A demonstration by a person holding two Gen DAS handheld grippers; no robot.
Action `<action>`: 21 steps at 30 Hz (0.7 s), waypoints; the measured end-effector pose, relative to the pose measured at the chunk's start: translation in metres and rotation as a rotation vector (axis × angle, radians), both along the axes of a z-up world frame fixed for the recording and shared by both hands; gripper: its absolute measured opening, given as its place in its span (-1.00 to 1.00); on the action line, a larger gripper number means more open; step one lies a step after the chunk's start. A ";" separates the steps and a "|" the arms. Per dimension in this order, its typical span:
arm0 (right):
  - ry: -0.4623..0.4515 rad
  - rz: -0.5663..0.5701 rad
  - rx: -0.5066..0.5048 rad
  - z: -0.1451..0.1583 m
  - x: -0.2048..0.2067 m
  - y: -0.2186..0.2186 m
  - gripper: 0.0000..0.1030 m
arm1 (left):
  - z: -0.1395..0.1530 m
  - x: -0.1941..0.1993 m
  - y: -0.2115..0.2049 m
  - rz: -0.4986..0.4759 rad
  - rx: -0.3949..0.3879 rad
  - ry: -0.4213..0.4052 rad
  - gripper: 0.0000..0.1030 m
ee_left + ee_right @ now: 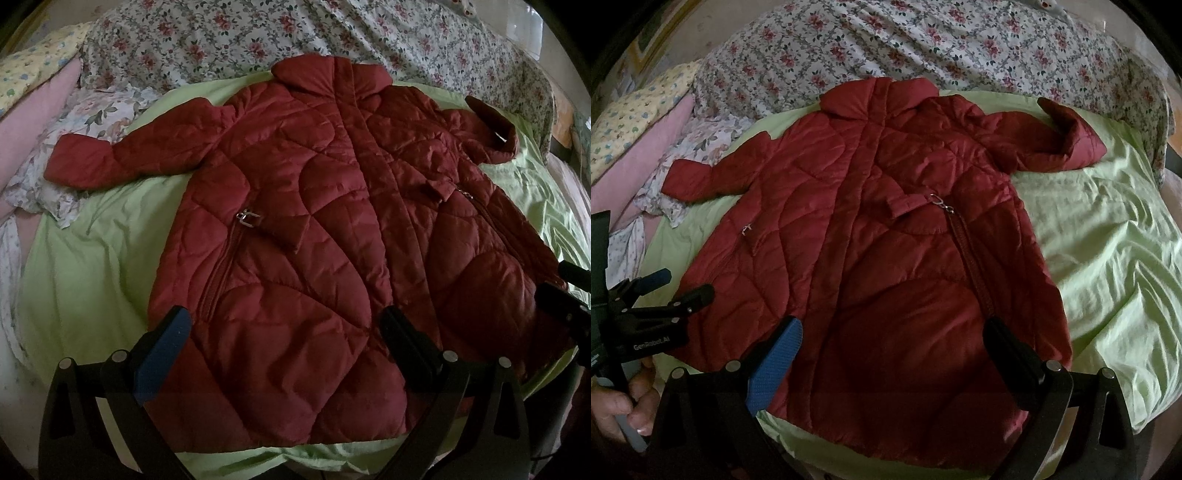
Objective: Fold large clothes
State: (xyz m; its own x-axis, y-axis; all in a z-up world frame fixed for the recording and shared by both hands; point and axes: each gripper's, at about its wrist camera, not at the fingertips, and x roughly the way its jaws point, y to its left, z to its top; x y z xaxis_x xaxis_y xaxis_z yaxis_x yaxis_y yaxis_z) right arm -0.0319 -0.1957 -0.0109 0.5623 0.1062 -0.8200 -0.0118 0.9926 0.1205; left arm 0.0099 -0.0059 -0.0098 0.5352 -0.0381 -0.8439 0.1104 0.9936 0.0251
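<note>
Both grippers are black frames with round silver screws. Each left finger (777, 363) carries a textured blue pad. At the right-wrist view's lower left, the left gripper (674, 286) bears white "GenRobot.AI" lettering.

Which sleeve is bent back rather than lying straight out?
The right sleeve: it is bent, its cuff doubled back toward the collar. The left sleeve lies straight out onto the floral cloth.
</note>
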 end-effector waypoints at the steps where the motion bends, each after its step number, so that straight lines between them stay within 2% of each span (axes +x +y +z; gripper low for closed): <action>1: -0.002 -0.002 -0.008 -0.001 0.000 -0.001 0.93 | 0.000 0.001 0.001 -0.001 -0.012 0.003 0.99; 4: -0.011 -0.009 -0.010 -0.002 0.000 -0.004 0.93 | 0.000 0.005 0.002 0.000 -0.027 -0.006 0.99; 6: -0.020 -0.017 -0.015 -0.002 0.003 -0.007 0.93 | -0.001 0.007 0.004 0.001 -0.004 -0.007 0.99; 7: -0.036 -0.021 -0.037 -0.001 0.004 -0.009 0.93 | -0.001 0.009 0.004 0.002 0.016 -0.011 0.99; 9: -0.075 -0.028 -0.152 0.003 0.004 -0.009 0.93 | -0.003 0.013 0.006 0.003 0.047 0.000 0.99; 12: -0.091 -0.043 -0.146 0.007 0.010 -0.019 0.93 | -0.005 0.021 0.010 0.006 0.044 0.010 0.99; 19: -0.099 -0.116 -0.133 0.017 0.032 -0.054 0.93 | 0.000 0.039 0.017 0.031 0.019 -0.040 0.99; 21: -0.111 -0.146 -0.140 0.021 0.039 -0.068 0.93 | -0.001 0.045 0.020 0.038 0.003 -0.019 0.99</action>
State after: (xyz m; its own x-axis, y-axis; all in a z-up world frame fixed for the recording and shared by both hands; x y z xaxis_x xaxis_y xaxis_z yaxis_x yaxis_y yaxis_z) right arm 0.0075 -0.2635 0.0103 0.6513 -0.0932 -0.7531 0.1279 0.9917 -0.0121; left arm 0.0554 0.0142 -0.0103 0.5523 -0.0145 -0.8335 0.0720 0.9969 0.0303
